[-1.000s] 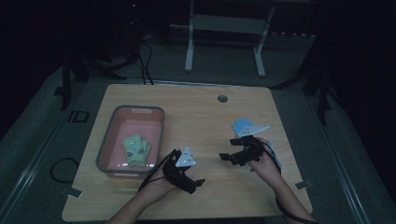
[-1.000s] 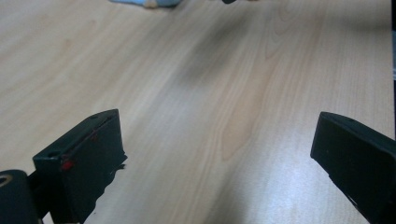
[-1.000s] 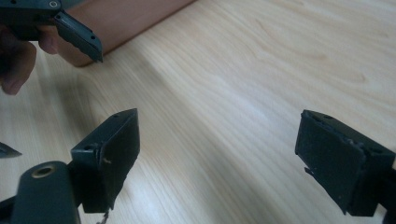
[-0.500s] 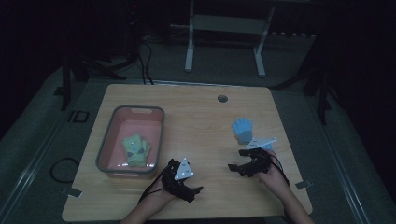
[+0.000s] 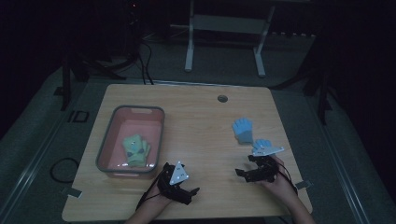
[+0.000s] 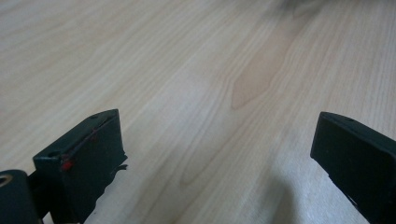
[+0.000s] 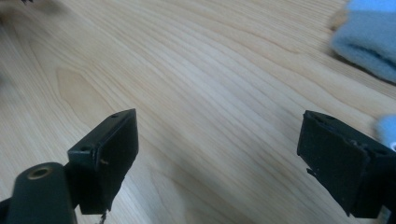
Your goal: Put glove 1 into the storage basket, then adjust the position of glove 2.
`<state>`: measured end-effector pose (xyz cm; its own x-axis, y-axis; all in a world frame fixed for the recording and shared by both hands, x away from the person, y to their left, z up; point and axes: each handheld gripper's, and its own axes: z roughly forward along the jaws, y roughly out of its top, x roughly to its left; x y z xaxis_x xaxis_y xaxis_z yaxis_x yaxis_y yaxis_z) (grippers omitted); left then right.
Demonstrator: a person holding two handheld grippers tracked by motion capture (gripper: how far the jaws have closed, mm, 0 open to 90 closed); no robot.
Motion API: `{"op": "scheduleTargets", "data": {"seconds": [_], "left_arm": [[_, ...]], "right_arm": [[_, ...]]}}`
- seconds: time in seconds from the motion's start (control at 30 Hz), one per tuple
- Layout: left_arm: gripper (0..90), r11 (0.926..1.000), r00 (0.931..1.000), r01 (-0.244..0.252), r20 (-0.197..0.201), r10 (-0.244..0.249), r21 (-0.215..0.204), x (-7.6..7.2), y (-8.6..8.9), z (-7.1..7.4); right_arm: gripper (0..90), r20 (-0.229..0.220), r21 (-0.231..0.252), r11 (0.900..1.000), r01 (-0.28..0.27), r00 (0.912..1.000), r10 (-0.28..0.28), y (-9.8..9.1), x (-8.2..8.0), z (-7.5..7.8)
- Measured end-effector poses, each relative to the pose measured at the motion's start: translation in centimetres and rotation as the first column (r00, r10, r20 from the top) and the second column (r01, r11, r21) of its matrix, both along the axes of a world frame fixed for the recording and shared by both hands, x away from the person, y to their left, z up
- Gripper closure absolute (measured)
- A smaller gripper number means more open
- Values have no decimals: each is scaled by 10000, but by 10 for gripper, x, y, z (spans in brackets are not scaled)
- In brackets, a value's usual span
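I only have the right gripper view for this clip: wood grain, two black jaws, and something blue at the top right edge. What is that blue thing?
Observer: A light blue glove lying flat on the table, seen from the high view.
Operator: Is there just one?
Observer: A second blue glove lies beside it, partly under the right gripper's grey plate.
Operator: Anything else on the table?
Observer: A pink bin at the left holds green gloves.
Operator: And the left gripper?
Observer: The left gripper is open over bare wood, holding nothing.
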<state>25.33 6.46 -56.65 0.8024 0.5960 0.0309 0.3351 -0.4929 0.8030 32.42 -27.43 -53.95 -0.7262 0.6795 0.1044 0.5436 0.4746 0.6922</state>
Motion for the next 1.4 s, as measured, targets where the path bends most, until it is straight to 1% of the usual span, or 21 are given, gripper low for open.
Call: {"op": "scheduleTargets", "data": {"seconds": [0.07, 0.17, 0.23, 0.3, 0.37, 0.43, 0.5, 0.57, 0.6, 0.63, 0.67, 0.73, 0.8, 0.87, 0.9, 1.0, 1.1, 1.17, 1.23, 1.33, 1.4], "left_arm": [[29, 10000, 10000, -17, 35, 17, 2, 0, 0, 0], [29, 10000, 10000, -34, 27, 34, -91, 0, 0, 1], [29, 10000, 10000, -12, 0, 12, -45, 0, 0, 0], [29, 10000, 10000, 26, -20, -26, -17, 0, -1, 0], [29, 10000, 10000, 37, 12, -37, 18, -1, -1, -1], [29, 10000, 10000, 47, -2, -47, -4, -1, -1, -1], [29, 10000, 10000, 66, -8, -66, 5, -1, -1, -1], [29, 10000, 10000, 51, 44, -51, 22, -2, 0, -1], [29, 10000, 10000, 51, 46, -51, 19, -2, 0, -1], [28, 10000, 10000, 48, 34, -48, 11, -2, 0, -1], [29, 10000, 10000, 50, 53, -50, 11, -2, 0, -1], [29, 10000, 10000, 56, 58, -56, 38, -3, 0, -1], [29, 9999, 9999, 109, -26, -109, 92, -3, -1, -1], [29, 9998, 9999, 141, -19, -141, 116, -3, -1, -1], [29, 9998, 9999, 145, -16, -145, 106, -3, -1, -1], [29, 9999, 9999, 108, 3, -108, -14, -3, 0, -1], [29, 9999, 10000, 82, -10, -82, -88, -3, 1, -1], [29, 9999, 9999, 110, 36, -110, -72, -4, 1, -1], [29, 9999, 9999, 118, 85, -118, -65, -4, 1, -1], [29, 9999, 9999, 112, 131, -111, -67, -4, 1, -1], [29, 9999, 9999, 105, 119, -103, -122, -4, 1, -1]], "right_arm": [[139, 107, -98, 10000, 12, 9999, -11, -3, -1, 1], [152, 203, 167, 9994, 287, 9994, -290, -9, 0, 5], [154, 309, 318, 9989, 351, 9989, -361, -13, 1, 9], [208, 556, 278, 9983, 508, 9971, -523, -16, 2, 12], [233, 753, 256, 9970, 731, 9943, -749, -19, 4, 15], [292, 917, 277, 9943, 1033, 9902, -1054, -23, 7, 19], [319, 1146, 185, 9923, 1223, 9857, -1236, -26, 11, 22], [354, 1223, 236, 9902, 1377, 9826, -1396, -29, 16, 26], [392, 1261, 237, 9891, 1453, 9810, -1471, -30, 19, 28], [454, 1204, 249, 9886, 1485, 9813, -1504, -31, 22, 30], [464, 1137, 323, 9874, 1548, 9809, -1575, -32, 25, 32], [535, 1026, 301, 9859, 1644, 9807, -1666, -32, 34, 35], [554, 1077, 229, 9858, 1661, 9800, -1676, -32, 43, 36], [591, 893, 267, 9857, 1663, 9817, -1680, -32, 52, 36], [595, 971, 179, 9852, 1707, 9804, -1717, -31, 57, 37], [606, 1020, 64, 9856, 1691, 9803, -1689, -28, 72, 37], [609, 991, -96, 9848, 1733, 9802, -1715, -23, 87, 35], [603, 964, -202, 9839, 1776, 9799, -1749, -20, 97, 32], [604, 1039, -330, 9819, 1865, 9778, -1822, -17, 106, 28], [600, 1078, -503, 9809, 1881, 9774, -1819, -14, 118, 23], [592, 957, -622, 9792, 1931, 9777, -1868, -12, 126, 19]]}}
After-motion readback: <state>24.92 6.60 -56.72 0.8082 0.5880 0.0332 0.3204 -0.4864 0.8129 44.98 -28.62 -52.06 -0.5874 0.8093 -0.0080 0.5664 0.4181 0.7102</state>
